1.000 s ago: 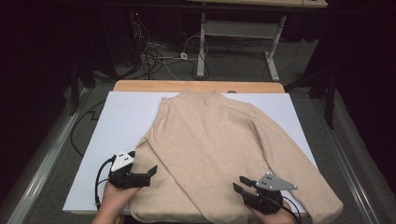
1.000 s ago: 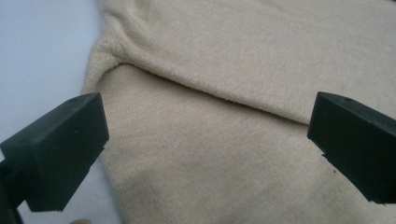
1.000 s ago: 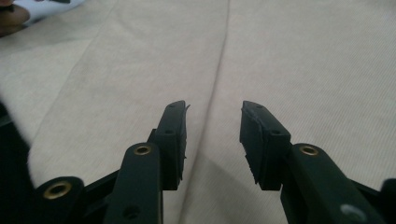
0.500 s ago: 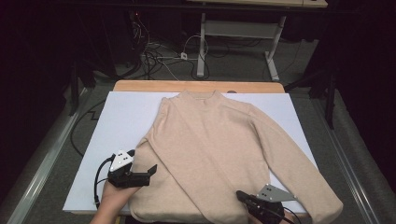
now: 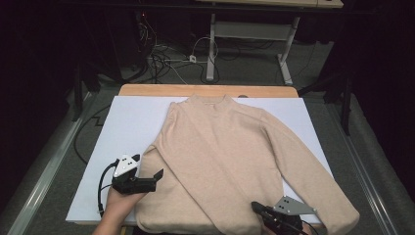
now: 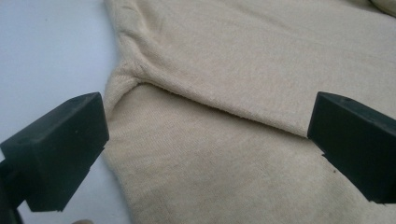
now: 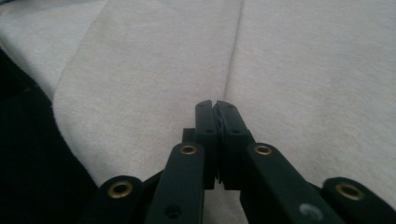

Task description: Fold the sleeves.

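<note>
A beige sweater [image 5: 230, 161] lies flat, front up, on a white board [image 5: 132, 127], with its left sleeve folded across the body. My left gripper [image 5: 155, 180] stands open at the sweater's lower left. In the left gripper view its jaws [image 6: 208, 116] straddle the sleeve edge [image 6: 233, 70] without touching it. My right gripper [image 5: 256, 206] is low at the hem on the near right. In the right gripper view its jaws [image 7: 215, 106] meet over the knit [image 7: 140, 70]. They closed and have just eased apart slightly, and I see no cloth between them.
The board rests on a wooden table whose far edge [image 5: 205, 90] shows behind the collar. Cables [image 5: 171, 58] and a desk frame [image 5: 254, 29] sit on the floor beyond. A metal rail [image 5: 49, 166] runs along the left side.
The right gripper has sunk toward the near edge of the table and its jaws have gone from apart to together. The left gripper has stayed where it was, open.
</note>
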A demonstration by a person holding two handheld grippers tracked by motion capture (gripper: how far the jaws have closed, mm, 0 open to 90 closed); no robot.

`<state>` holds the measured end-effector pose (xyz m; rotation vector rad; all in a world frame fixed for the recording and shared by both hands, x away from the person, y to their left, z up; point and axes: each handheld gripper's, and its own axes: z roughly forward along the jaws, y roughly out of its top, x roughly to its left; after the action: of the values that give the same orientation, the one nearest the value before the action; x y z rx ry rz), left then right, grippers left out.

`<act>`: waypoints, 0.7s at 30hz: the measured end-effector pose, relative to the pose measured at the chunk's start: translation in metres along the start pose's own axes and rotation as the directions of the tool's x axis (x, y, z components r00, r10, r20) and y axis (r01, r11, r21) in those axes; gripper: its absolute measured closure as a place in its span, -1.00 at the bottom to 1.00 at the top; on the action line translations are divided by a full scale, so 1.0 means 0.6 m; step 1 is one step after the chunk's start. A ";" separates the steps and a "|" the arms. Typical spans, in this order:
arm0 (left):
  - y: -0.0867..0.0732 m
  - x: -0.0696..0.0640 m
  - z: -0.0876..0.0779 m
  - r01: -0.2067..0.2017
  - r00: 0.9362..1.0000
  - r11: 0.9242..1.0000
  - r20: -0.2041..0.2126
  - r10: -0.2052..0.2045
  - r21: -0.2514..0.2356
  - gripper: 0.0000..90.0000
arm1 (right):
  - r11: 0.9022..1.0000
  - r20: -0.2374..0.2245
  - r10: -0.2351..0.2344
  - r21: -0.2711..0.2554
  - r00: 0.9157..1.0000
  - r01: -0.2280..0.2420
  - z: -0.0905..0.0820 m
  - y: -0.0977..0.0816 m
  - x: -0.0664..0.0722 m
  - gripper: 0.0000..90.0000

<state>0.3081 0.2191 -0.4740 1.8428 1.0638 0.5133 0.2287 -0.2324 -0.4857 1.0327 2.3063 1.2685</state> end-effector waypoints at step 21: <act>-0.007 0.006 -0.001 0.009 1.000 1.000 0.011 -0.009 0.002 -1.00 | 0.981 0.235 0.146 -0.159 0.961 -0.110 -0.077 -0.005 -0.133 -0.08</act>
<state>0.3080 0.2235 -0.4775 1.8395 1.0652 0.4965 0.2561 -0.3187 -0.4677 1.2293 1.9613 1.2555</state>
